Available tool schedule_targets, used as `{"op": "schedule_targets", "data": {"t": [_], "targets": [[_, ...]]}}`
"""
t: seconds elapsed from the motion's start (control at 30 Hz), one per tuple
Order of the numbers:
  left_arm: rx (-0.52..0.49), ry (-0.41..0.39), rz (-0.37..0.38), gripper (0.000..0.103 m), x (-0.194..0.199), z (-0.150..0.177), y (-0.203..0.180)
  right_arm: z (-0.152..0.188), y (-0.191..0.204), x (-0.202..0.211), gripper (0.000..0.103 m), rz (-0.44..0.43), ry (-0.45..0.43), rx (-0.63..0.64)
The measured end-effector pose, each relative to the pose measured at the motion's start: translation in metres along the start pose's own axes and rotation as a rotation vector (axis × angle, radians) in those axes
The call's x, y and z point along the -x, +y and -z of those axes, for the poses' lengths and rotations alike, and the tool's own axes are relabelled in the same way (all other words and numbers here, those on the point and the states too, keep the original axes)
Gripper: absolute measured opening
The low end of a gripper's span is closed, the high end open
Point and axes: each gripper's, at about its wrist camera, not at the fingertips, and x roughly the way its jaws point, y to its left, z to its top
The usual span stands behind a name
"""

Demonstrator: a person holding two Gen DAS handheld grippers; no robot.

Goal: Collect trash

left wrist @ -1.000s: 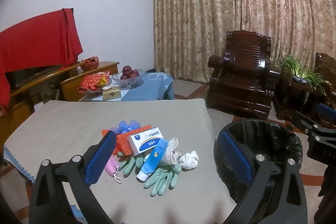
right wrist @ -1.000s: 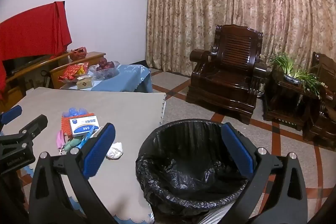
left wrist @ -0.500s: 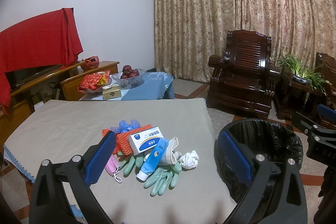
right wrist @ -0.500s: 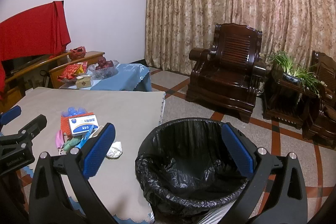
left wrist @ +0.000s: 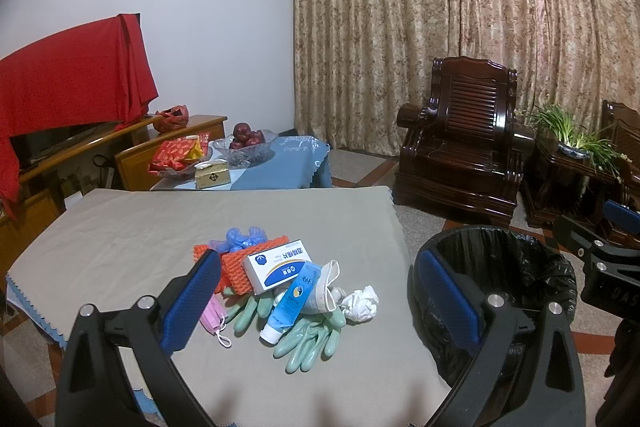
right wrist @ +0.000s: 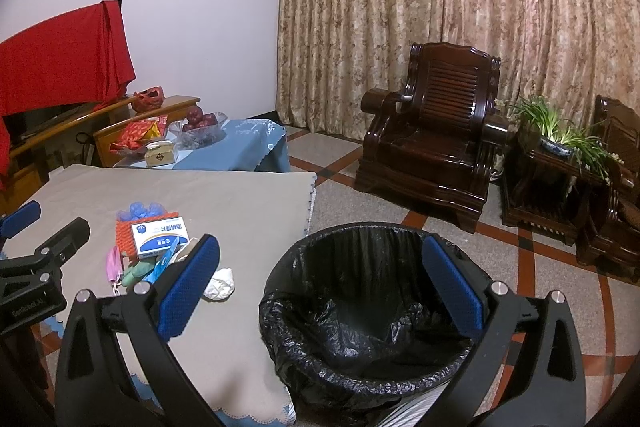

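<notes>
A heap of trash lies on the grey-clothed table (left wrist: 120,243): a white and blue box (left wrist: 278,265), a blue tube (left wrist: 294,297), green gloves (left wrist: 310,337), a crumpled white tissue (left wrist: 360,303), a pink mask (left wrist: 214,319), orange foam net (left wrist: 236,267) and blue plastic (left wrist: 242,237). My left gripper (left wrist: 320,301) is open and empty, above the table's near side, short of the heap. My right gripper (right wrist: 320,293) is open and empty above the black-lined bin (right wrist: 360,307). The box also shows in the right wrist view (right wrist: 160,235).
The bin stands on the floor at the table's right edge (left wrist: 500,267). Beyond are a blue-covered side table with a fruit bowl (left wrist: 244,143), a dark wooden armchair (left wrist: 460,143), a potted plant (left wrist: 572,135) and curtains.
Both grippers have drifted only slightly; the views are nearly the same. Nothing was picked up or let go.
</notes>
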Motion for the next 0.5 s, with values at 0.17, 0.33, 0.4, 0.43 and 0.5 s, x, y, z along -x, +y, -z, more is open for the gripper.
{"op": "schedule_targets", "data": {"t": [0.17, 0.33, 0.4, 0.43, 0.5], "targets": [[0.002, 0.000, 0.000, 0.097, -0.0045, 0.0015, 0.0006, -0.0002, 0.0004, -0.0005, 0.098, 0.002, 0.001, -0.001], [0.001, 0.001, 0.001, 0.097, 0.0000, -0.0005, 0.0005, -0.0010, 0.0010, -0.0007, 0.098, 0.001, 0.003, 0.000], [0.002, 0.002, 0.001, 0.097, -0.0022, 0.0001, 0.0011, -0.0012, 0.0006, -0.0006, 0.098, 0.001, 0.003, -0.001], [0.000, 0.001, 0.001, 0.097, -0.0005, -0.0003, 0.0006, -0.0014, 0.0004, -0.0006, 0.098, 0.001, 0.004, -0.001], [0.001, 0.001, 0.001, 0.097, -0.0020, 0.0002, 0.0007, -0.0013, 0.0001, -0.0004, 0.098, 0.001, 0.004, 0.000]]}}
